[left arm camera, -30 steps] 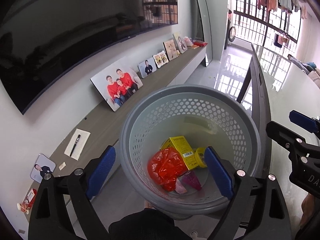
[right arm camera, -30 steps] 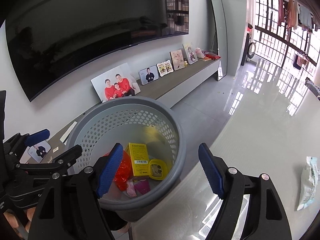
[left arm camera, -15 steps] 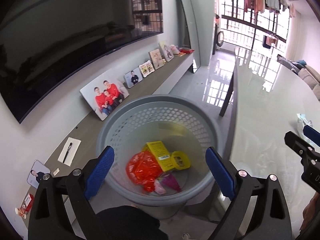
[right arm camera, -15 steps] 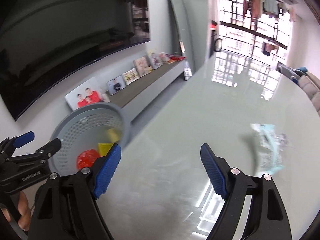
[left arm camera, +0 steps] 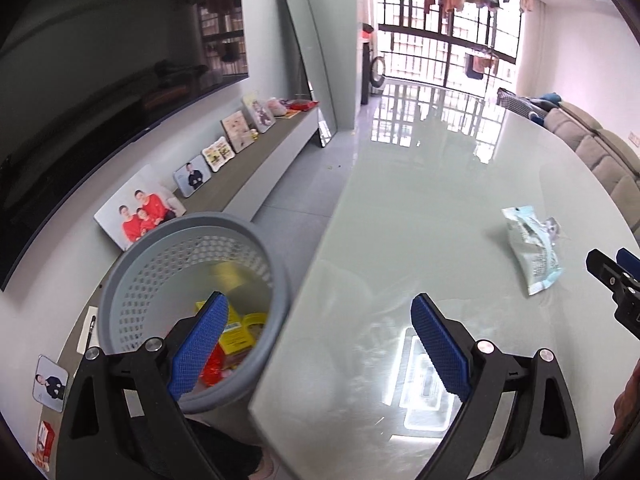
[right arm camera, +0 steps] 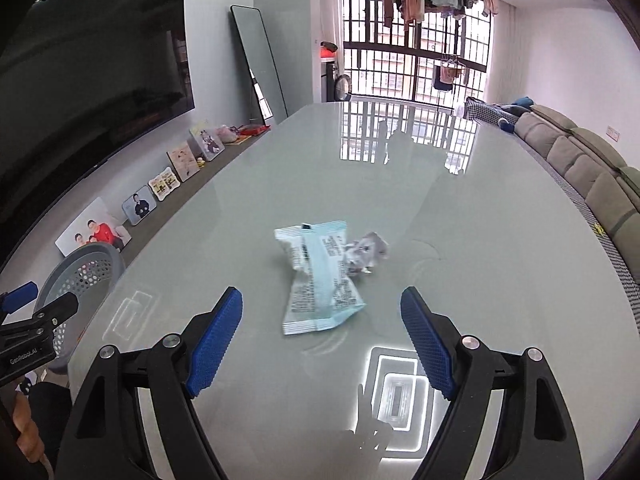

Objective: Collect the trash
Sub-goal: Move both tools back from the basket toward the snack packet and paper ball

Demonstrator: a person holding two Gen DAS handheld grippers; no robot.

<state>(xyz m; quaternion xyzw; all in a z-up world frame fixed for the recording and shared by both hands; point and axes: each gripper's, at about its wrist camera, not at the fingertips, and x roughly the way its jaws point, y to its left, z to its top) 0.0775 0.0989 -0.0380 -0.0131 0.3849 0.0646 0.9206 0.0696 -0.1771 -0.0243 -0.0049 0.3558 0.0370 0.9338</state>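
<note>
A pale blue snack wrapper lies flat on the glossy table, with a small crumpled silvery piece touching its right side. My right gripper hovers open just short of the wrapper, nothing between its blue pads. My left gripper is open and empty over the table's left edge; its left pad overlaps the grey perforated bin. The bin holds a yellow box and red plastic. The same wrapper shows at right in the left wrist view, near the right gripper's tips.
The bin stands off the table's left edge, beside a low shelf with framed photos under a large dark TV. A mirror leans on the wall. A grey sofa runs along the table's right side.
Both grippers swung right, away from the bin and over the table. The wrapper moved from the right edge of the right wrist view to its centre, and the bin slid to the left.
</note>
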